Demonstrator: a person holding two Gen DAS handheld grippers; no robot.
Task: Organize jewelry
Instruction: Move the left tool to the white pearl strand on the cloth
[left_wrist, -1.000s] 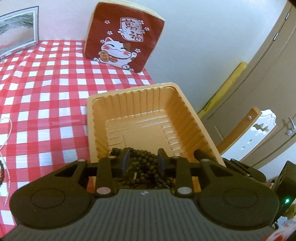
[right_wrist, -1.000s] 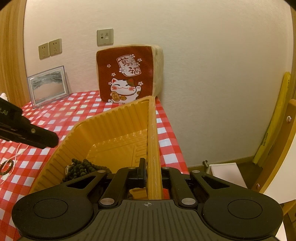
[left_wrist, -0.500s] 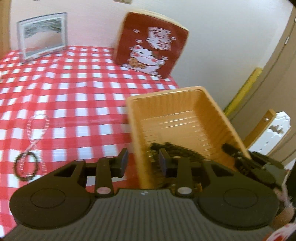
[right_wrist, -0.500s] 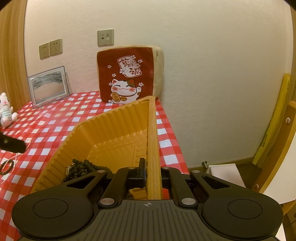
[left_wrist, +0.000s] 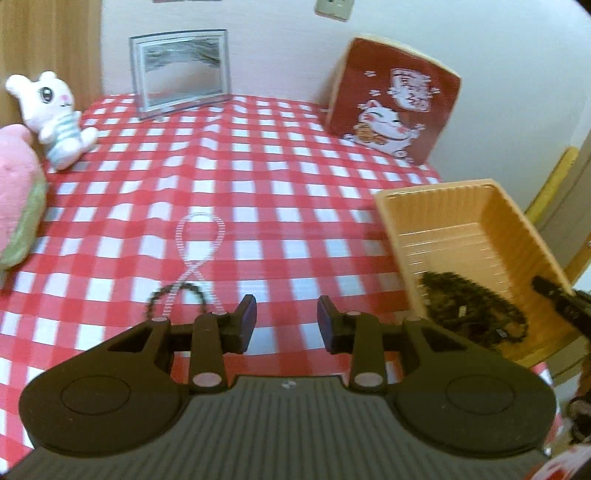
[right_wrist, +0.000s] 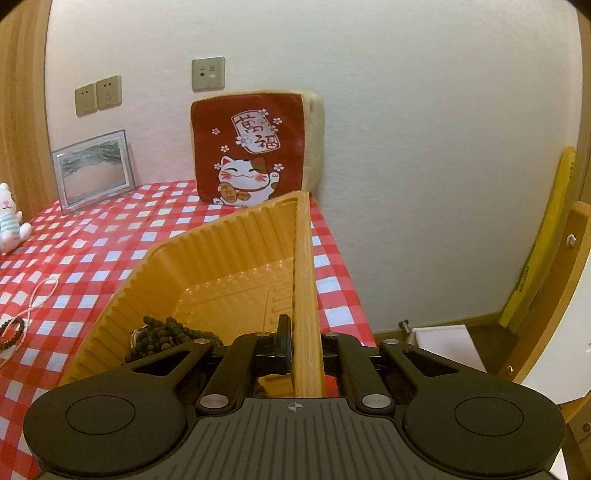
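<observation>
The left gripper has swung away from the yellow tray toward the white chain and small dark bracelet on the cloth, its jaws apart and empty. The dark bead necklace already lies in the tray, so those two come next. The right gripper keeps pinching the tray's wall

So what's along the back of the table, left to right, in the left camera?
Bunny → picture frame → cat cushion.
</observation>
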